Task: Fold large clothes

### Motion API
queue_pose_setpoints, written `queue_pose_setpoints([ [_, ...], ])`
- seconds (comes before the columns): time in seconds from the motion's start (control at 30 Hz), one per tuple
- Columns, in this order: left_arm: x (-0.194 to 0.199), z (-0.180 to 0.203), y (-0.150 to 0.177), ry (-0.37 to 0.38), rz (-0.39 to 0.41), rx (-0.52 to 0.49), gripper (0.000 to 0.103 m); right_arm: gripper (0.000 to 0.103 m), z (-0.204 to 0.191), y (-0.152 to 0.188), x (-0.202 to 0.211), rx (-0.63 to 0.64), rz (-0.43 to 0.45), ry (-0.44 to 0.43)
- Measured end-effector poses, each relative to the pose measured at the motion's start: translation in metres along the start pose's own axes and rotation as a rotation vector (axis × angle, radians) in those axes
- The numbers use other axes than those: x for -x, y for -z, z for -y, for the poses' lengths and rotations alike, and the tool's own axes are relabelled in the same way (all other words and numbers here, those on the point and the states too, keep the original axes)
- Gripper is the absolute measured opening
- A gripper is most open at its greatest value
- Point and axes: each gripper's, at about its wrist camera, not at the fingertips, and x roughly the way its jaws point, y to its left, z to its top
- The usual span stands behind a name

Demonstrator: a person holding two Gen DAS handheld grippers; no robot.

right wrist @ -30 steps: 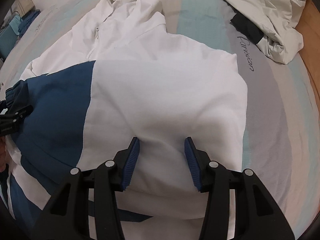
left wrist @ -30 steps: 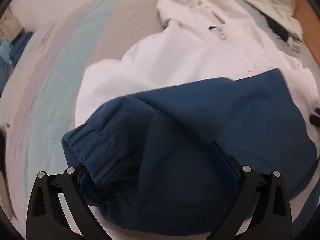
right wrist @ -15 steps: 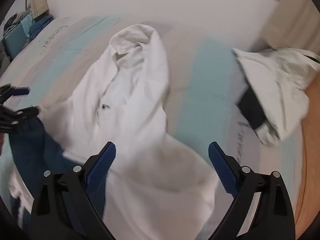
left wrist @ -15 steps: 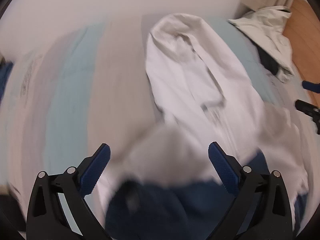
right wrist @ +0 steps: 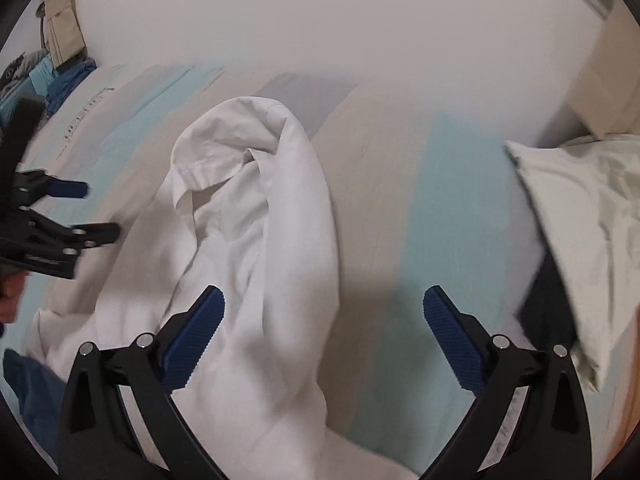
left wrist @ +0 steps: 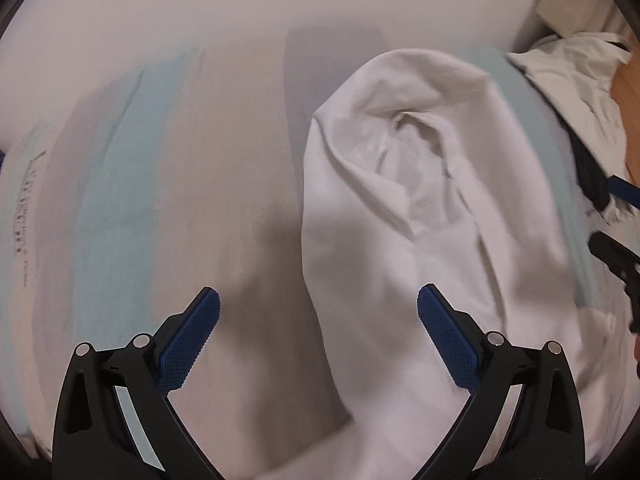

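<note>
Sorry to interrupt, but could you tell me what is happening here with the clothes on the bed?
A person is folding a white jacket on a striped bed, with a tool in each hand. Both tools hover above it with nothing between their fingers: the left tool is open, and the right tool is opening. The hood end lies rumpled and not yet folded. A second pale garment sits in a heap at the bed's right edge.

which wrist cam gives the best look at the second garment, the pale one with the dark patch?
Right wrist view: the pale garment takes up much of the right side, folds and dark patch readable, though the frame edge cuts it. Left wrist view only catches it squeezed into the top-right corner, partly behind the white jacket's hood.
</note>
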Motion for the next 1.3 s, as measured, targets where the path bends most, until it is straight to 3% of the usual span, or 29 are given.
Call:
queue_pose_setpoints([
  [0.23,-0.053,-0.01,-0.022,0.009,-0.042,0.005,0.097,0.089,0.003,-0.018,-0.045,0.004,0.005,0.01],
  [0.37,-0.071,-0.014,-0.02,-0.011,-0.075,0.03,0.097,0.078,0.001,-0.017,-0.065,-0.012,-0.033,-0.011],
  [0.5,-0.082,-0.03,-0.014,0.048,-0.104,0.136,0.097,0.078,0.002,-0.019,-0.073,-0.055,-0.031,-0.013],
  [0.63,-0.084,-0.032,-0.014,0.082,-0.109,0.133,0.097,0.078,0.002,-0.023,-0.08,-0.091,-0.049,-0.028],
  [0.67,-0.086,-0.032,-0.017,0.088,-0.108,0.132,0.096,0.071,0.002,-0.024,-0.081,-0.09,-0.049,-0.029],
  [0.7,-0.086,-0.033,-0.018,0.09,-0.111,0.135,0.093,0.067,0.001,-0.025,-0.083,-0.09,-0.053,-0.044],
  [0.73,-0.085,-0.034,-0.017,0.111,-0.11,0.139,0.081,0.066,0.001,-0.026,-0.085,-0.097,-0.06,-0.051],
  [1.03,-0.07,-0.052,-0.025,0.178,-0.117,0.124,0.019,0.065,0.013,-0.042,-0.082,-0.142,-0.061,-0.095],
  [1.13,-0.064,-0.047,-0.027,0.182,-0.109,0.088,0.005,0.056,0.016,-0.043,-0.088,-0.136,-0.107,-0.106],
  [1.2,-0.062,-0.046,-0.028,0.178,-0.101,0.084,0.003,0.053,0.016,-0.041,-0.088,-0.122,-0.121,-0.115],
  [1.3,-0.051,-0.046,-0.022,0.175,-0.084,0.068,0.001,0.027,0.016,-0.04,-0.089,-0.13,-0.133,-0.123],
])
